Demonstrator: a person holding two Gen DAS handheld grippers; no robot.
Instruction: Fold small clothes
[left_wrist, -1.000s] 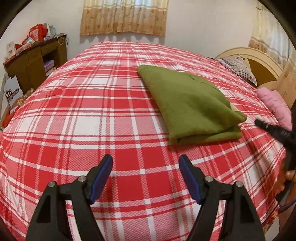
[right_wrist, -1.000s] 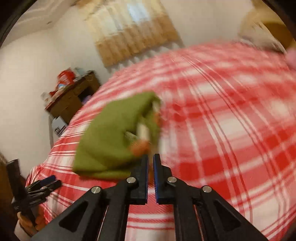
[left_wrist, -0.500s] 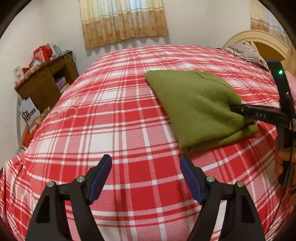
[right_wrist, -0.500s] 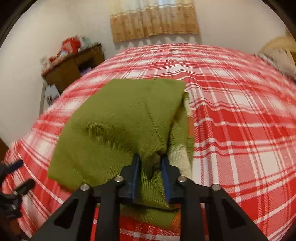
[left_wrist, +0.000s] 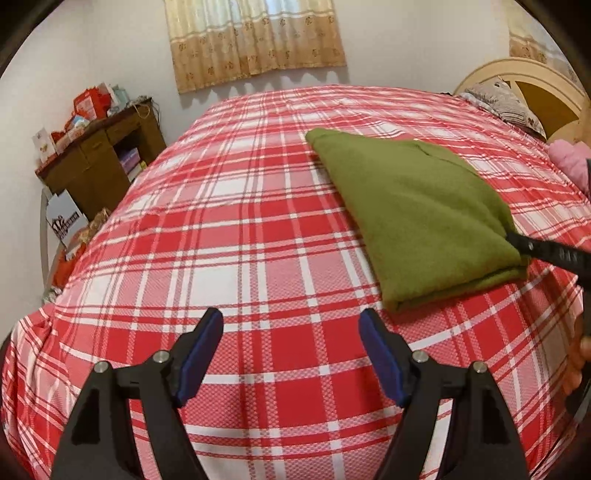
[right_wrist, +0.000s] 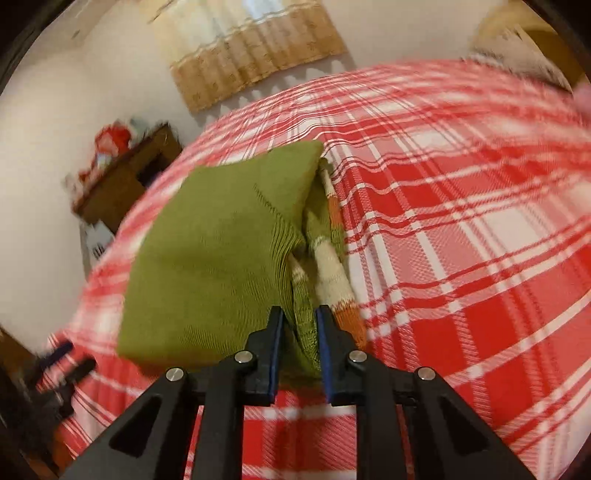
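Note:
A folded green knit garment (left_wrist: 417, 218) lies on the red plaid bed (left_wrist: 236, 236), right of the middle. My left gripper (left_wrist: 291, 350) is open and empty, above bare bedspread in front of the garment's near left corner. My right gripper (right_wrist: 298, 343) is closed on the garment's near edge (right_wrist: 303, 325); white and orange stripes (right_wrist: 332, 269) show in the fold beside it. In the left wrist view the right gripper's black finger (left_wrist: 546, 251) reaches the garment's right corner.
A brown wooden cabinet (left_wrist: 99, 166) with red items on top stands left of the bed. A pink pillow (left_wrist: 570, 162) and a patterned pillow (left_wrist: 506, 103) lie by the headboard (left_wrist: 532, 81) at the right. Curtains (left_wrist: 255, 40) hang on the far wall.
My right gripper came in to the garment's edge and closed on the fabric. The left gripper stayed open and shifted only slightly.

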